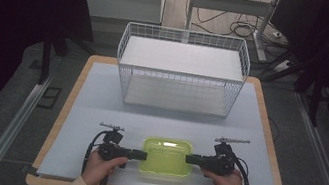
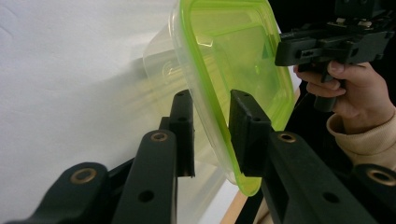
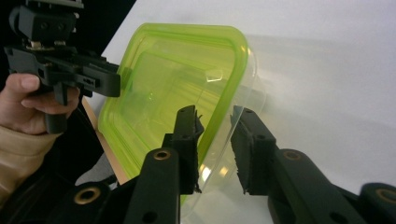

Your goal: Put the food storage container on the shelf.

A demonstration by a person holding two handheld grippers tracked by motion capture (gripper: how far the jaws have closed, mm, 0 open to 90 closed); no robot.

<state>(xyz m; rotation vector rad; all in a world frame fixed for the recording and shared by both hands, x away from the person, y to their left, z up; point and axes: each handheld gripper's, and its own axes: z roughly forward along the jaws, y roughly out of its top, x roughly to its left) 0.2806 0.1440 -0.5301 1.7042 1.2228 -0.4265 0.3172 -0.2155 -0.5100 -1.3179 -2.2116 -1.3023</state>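
Claws [image 1: 141,155] [image 1: 190,159] flank lidded container [image 1: 167,156]; wire basket [image 1: 181,70] behind.

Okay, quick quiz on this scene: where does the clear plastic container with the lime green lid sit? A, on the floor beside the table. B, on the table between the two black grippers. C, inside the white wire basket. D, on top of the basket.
B: the clear plastic container with the lime green lid sits on the table, with the left gripper and the right gripper at its opposite edges, in front of the white wire basket.
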